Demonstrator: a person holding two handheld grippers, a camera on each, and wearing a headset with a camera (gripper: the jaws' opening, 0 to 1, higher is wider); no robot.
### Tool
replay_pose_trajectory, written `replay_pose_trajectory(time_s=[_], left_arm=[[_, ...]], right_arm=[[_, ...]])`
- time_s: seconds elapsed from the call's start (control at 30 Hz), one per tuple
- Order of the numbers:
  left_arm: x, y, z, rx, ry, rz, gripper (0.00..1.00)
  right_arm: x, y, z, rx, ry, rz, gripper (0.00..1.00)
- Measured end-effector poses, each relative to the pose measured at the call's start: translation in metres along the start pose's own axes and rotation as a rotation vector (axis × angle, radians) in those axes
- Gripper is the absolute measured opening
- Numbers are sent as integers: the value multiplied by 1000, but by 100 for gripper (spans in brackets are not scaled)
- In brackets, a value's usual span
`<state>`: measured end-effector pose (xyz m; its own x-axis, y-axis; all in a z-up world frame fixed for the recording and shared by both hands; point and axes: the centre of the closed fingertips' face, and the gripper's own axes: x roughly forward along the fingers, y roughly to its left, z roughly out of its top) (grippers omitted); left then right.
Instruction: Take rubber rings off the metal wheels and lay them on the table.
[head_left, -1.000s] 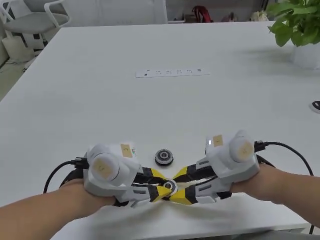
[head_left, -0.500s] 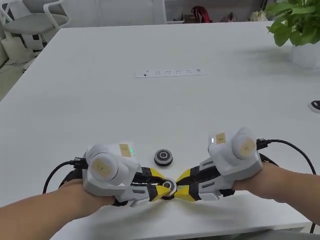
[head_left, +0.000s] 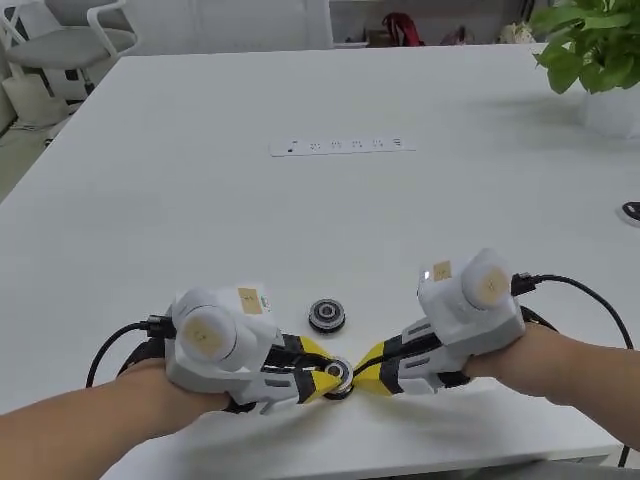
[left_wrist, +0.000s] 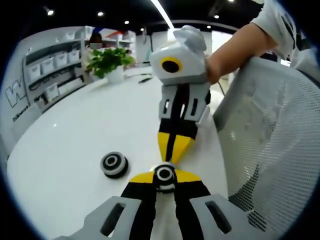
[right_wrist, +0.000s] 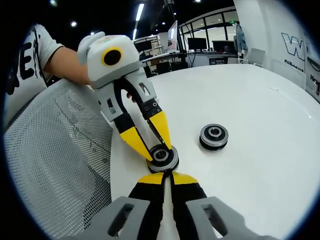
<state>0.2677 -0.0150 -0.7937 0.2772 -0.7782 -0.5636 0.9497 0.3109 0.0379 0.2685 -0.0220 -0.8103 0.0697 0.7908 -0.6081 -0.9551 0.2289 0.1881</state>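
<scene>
white counter (head_left: 330, 220). l. tongs (head_left: 320, 377) clenched across metal wheel (head_left: 337, 375) at near edge; r. tongs (head_left: 362, 372) closed to a point at its rim, pinch on ring unclear. second wheel (head_left: 327, 314) lying just beyond. rubber ring (right_wrist: 173, 159): prob. soft, stretchy, grippy on stiff hub; best taken at outer edge.

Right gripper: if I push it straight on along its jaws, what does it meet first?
The metal wheel clamped in the left gripper. The right gripper's shut tips look to be right at its rim, though contact is unclear.
</scene>
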Motion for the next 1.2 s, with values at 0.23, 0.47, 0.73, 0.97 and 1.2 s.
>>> replay_pose_trajectory(time_s=[0.23,0.47,0.73,0.97,1.2], left_arm=[[0,0,0,2,3,2,13],[0,0,0,1,3,4,13],[0,2,-1,0,12,10,13],[0,2,-1,3,17,16,13],[1,3,-1,3,28,23,12]], right_arm=[[-2,-1,0,79,-5,0,0],[-5,-2,2,128,-18,3,0],[-7,-6,4,201,-47,1,0],[-10,-8,12,282,-113,13,0],[-9,-6,14,290,-118,18,0]])
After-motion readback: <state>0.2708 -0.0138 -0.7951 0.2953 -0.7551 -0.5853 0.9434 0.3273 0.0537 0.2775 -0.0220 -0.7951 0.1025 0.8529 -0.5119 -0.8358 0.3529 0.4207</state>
